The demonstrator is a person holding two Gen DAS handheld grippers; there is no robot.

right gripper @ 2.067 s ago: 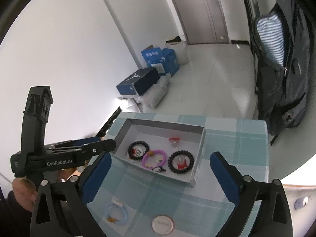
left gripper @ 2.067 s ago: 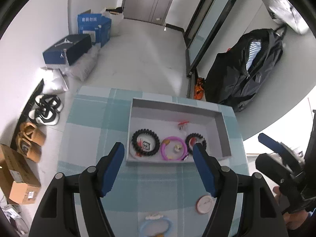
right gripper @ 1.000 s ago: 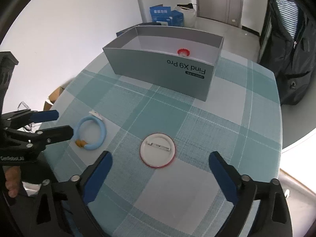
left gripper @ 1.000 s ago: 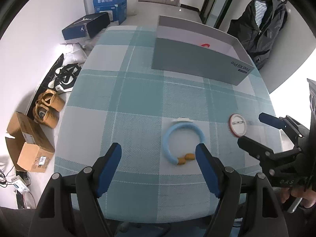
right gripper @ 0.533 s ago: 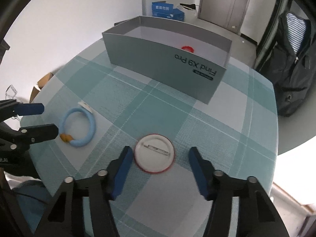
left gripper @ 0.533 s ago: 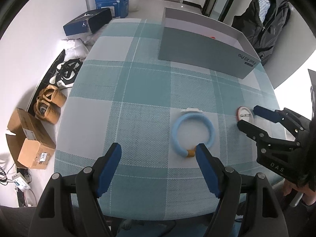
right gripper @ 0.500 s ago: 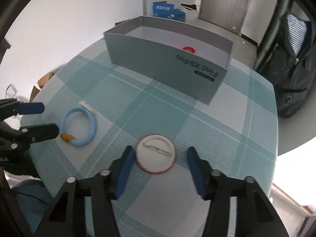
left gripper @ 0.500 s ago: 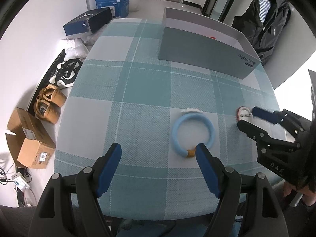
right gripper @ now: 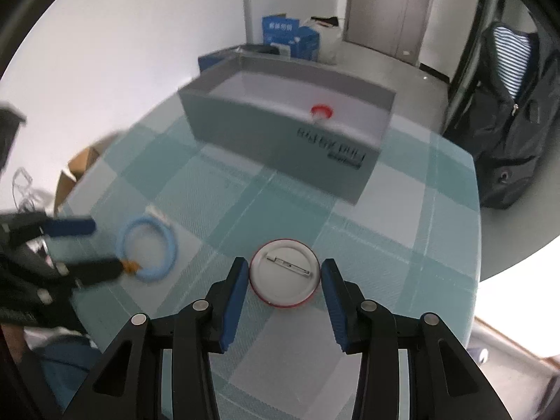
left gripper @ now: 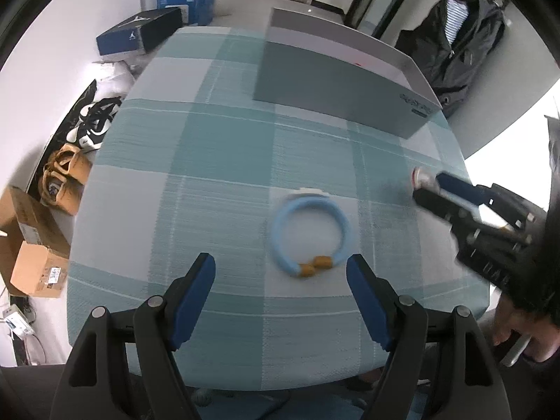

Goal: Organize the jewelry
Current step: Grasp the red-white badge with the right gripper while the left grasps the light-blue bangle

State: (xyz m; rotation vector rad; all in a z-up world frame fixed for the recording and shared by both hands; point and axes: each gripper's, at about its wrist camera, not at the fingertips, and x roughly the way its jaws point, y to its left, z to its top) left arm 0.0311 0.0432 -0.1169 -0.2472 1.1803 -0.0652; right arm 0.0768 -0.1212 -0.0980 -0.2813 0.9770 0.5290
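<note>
Right tool (right gripper: 284, 281) narrowed around badge (right gripper: 284, 273), left tool (left gripper: 281, 273) nearer bracelet (left gripper: 310, 236)

Landmark: grey box (left gripper: 344, 84) at far table edge. Bare checked cloth (left gripper: 196, 189) btwn box & blue bracelet (left gripper: 309, 236), passable. Right of bracelet, right gripper (right gripper: 285, 276) straddles pin badge (right gripper: 284, 273), blocking that side.

Each wrist camera looks forward and down along its own fingers, close over the table (left gripper: 224, 161), toward the far box (right gripper: 280, 133); both views share the bracelet (left gripper: 309, 234), box and table.
</note>
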